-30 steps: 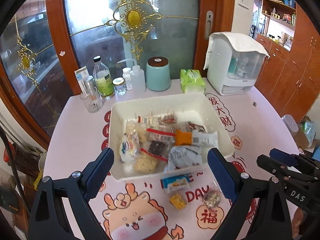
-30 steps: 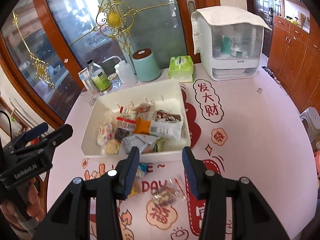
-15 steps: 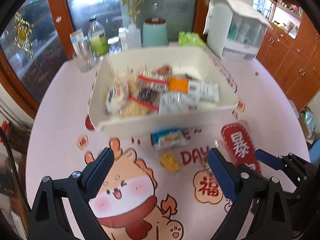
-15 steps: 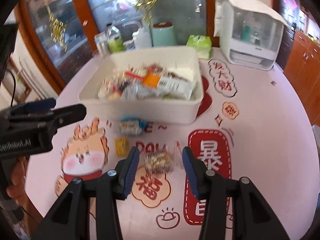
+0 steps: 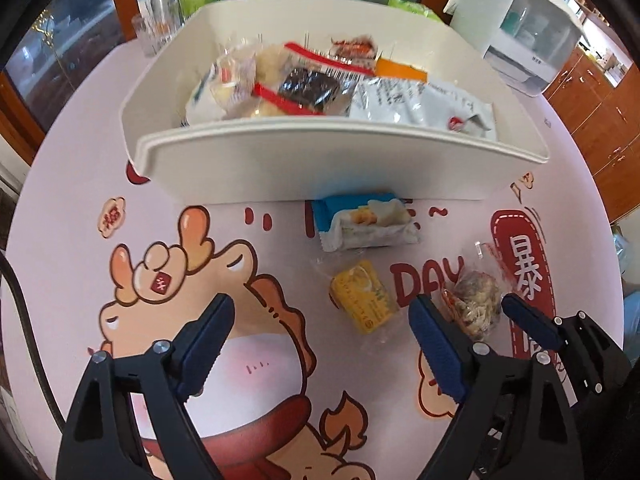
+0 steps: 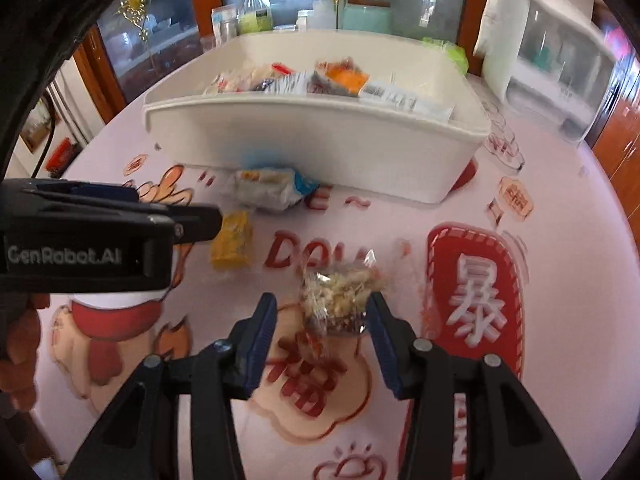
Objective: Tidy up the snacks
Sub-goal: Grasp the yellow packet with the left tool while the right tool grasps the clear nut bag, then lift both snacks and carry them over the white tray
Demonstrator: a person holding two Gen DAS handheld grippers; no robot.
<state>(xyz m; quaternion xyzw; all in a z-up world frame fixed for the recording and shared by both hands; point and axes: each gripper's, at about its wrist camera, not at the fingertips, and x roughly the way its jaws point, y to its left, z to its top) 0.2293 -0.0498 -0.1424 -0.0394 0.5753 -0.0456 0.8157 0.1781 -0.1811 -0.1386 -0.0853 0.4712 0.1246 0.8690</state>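
Note:
A white bin (image 5: 320,132) holding several snack packets stands mid-table. In front of it lie a blue-and-white packet (image 5: 364,224), a small yellow snack (image 5: 362,296) and a clear packet of nuts (image 5: 476,304). My left gripper (image 5: 320,340) points steeply down, jaws wide and closing. The yellow snack lies just ahead, nearer the right finger, untouched. My right gripper (image 6: 322,320) straddles the nut packet (image 6: 340,296), jaws opening. Its right pad is at the wrapper and the left pad stands off. The left gripper (image 6: 120,216) shows at the left of the right wrist view, above the yellow snack (image 6: 234,240).
The round table carries a pink cartoon-print cloth (image 5: 120,280). Behind the bin (image 6: 312,108) stand bottles and a glass (image 5: 160,12), a teal canister (image 6: 366,16), a green tissue pack (image 6: 452,52) and a white appliance (image 5: 520,32). Wooden cabinets (image 5: 600,112) are on the right.
Both grippers have sunk from high above the bin to just over the tablecloth. The left now hangs over the yellow snack. The right has come down around the nut packet.

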